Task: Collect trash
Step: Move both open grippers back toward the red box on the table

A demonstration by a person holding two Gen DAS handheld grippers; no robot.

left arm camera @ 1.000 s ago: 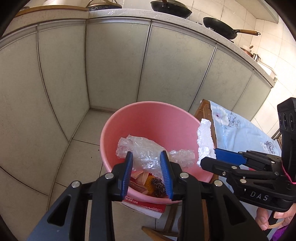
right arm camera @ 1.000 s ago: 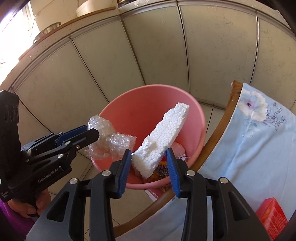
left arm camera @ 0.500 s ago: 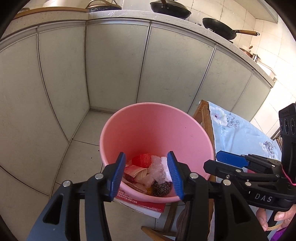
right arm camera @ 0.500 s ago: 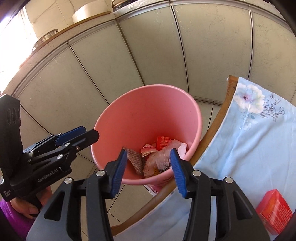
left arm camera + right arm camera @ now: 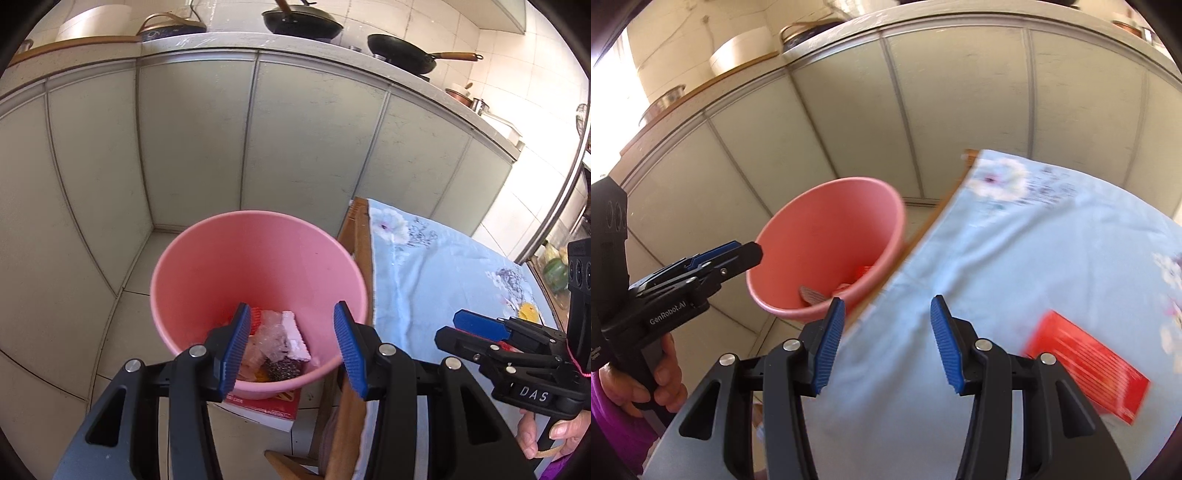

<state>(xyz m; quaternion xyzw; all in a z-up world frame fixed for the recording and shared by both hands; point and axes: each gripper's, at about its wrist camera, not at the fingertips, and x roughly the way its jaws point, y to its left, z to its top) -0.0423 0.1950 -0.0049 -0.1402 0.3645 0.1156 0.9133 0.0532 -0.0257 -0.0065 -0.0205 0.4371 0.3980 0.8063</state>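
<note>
Grippers (image 5: 288,347) (image 5: 888,341) empty; labels "DAS", "GenRobot.AI".

Pink bucket (image 5: 229,258), beyond the left fingers (image 5: 236,343): smooth plastic, soft sheen inside.
Trash in the bucket, between those fingers: crinkled clear plastic film (image 5: 275,338); white foam piece (image 5: 295,338), grainy and matt; dark scouring ball (image 5: 282,369), wiry and rough.
Fingers of both grippers: ribbed blue pads on matt black plastic, bright metal rivets.
Cloth (image 5: 1015,258) over the desk, under the right fingers (image 5: 943,339): pale blue fabric, floral print, matt.
Desk edge (image 5: 356,229): bare wood.
Red box (image 5: 1086,365), right of the right fingers: printed card, slightly glossy.
Cabinet doors (image 5: 192,140), far beyond: matt grey-green panels.
</note>
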